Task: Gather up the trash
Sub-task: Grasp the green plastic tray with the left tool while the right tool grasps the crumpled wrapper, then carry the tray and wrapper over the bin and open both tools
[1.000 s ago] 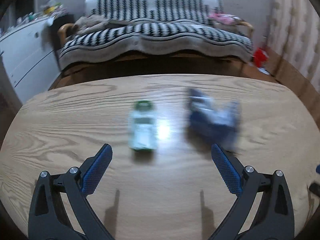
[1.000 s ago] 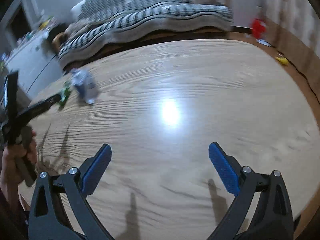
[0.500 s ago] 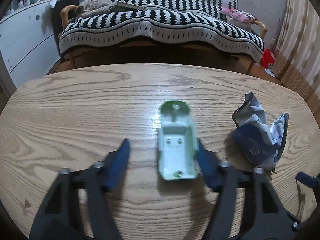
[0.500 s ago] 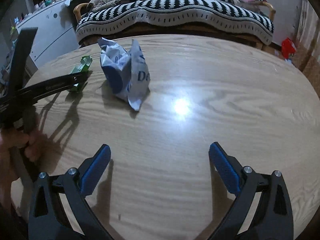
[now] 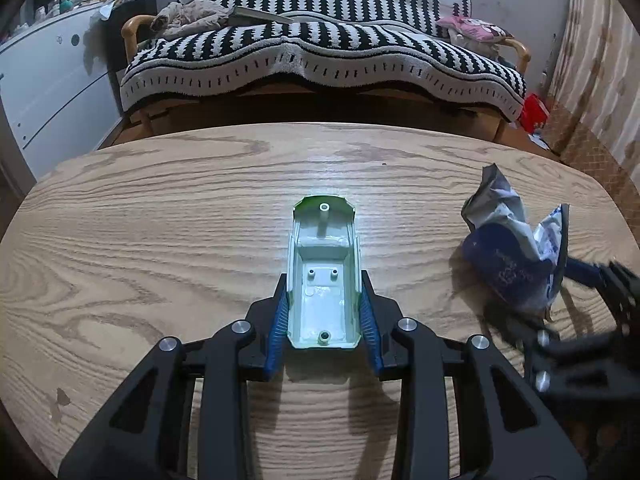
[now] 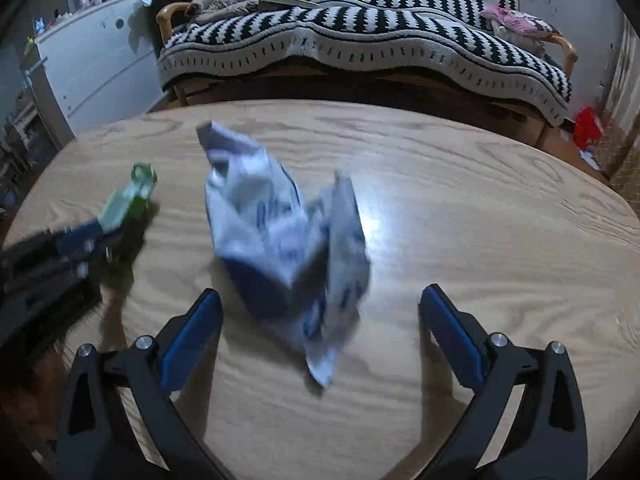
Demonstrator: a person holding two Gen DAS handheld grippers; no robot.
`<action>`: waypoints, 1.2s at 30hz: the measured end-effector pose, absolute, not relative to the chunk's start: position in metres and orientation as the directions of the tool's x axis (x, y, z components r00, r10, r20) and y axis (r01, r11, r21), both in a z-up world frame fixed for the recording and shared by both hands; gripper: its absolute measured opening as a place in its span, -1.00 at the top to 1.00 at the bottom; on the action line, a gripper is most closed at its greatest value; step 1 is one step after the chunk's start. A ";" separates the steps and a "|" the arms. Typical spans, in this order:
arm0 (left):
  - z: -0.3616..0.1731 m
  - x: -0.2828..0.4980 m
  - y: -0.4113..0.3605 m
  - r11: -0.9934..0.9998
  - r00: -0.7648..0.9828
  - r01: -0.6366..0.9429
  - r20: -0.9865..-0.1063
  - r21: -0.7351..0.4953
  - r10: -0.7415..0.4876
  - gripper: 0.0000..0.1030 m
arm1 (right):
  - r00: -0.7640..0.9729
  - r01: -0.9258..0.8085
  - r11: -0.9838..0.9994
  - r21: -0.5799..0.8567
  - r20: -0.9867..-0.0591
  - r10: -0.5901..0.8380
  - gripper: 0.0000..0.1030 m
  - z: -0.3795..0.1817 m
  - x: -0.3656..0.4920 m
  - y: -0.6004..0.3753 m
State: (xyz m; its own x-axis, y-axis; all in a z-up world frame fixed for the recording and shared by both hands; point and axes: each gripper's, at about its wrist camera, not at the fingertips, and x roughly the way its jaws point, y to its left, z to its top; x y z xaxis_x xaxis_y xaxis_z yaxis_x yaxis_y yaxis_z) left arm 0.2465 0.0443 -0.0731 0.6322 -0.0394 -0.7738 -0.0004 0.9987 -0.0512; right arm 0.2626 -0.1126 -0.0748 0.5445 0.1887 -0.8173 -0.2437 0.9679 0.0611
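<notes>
My left gripper [image 5: 325,316] clamped on green plastic toy shell [image 5: 324,276], mid-table [image 5: 160,220]. My right gripper [image 6: 320,332] wide, straddling crumpled blue-white wrapper [image 6: 288,248] toward table's right edge. Risks I see: smooth shell squirting from pads; wrapper collapsing, sliding.

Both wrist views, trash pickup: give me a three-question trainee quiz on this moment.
1. True or false: the left gripper is shut on the green plastic shell.
2. The crumpled blue-and-white bag lies: A) between the open right gripper fingers, B) on the sofa, C) under the shell.
3. Fill in: the shell's hollow side faces ____.

Key: 1 true; 2 A; 3 up.
</notes>
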 end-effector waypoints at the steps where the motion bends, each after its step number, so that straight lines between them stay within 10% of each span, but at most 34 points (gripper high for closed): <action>1: -0.073 0.246 0.045 0.999 0.632 -0.001 -0.774 -0.053 -0.041 0.38 | 0.548 -0.245 0.967 0.068 -0.813 0.196 -0.69 -0.074 0.266 -0.112; 4: -0.073 0.244 0.046 0.999 0.632 0.004 -0.774 -0.048 -0.040 0.38 | 0.583 -0.259 0.966 0.015 -0.795 0.169 -0.01 -0.071 0.265 -0.108; 7: -0.073 0.242 0.046 0.999 0.628 0.003 -0.777 -0.052 -0.042 0.38 | 0.582 -0.262 0.964 0.053 -0.788 0.201 0.13 -0.069 0.260 -0.116; 19: -0.038 0.192 -0.003 0.989 0.637 0.134 -0.759 -0.064 -0.135 0.38 | 0.640 -0.146 0.989 0.013 -0.761 0.104 0.18 -0.027 0.173 -0.191; 36: 0.017 0.019 -0.296 0.751 0.519 0.659 -0.692 -0.051 -0.502 0.38 | 0.609 0.424 0.905 0.033 -0.750 -0.258 0.17 -0.012 -0.117 -0.491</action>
State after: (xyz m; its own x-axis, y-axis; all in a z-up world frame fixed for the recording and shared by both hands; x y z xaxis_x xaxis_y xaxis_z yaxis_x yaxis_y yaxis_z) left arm 0.0192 -0.2962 0.0166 0.5190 -0.5020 -0.6919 0.6586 0.7508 -0.0508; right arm -0.1167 -0.4910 -0.0121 0.6093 -0.2583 -0.7497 0.4237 0.9052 0.0326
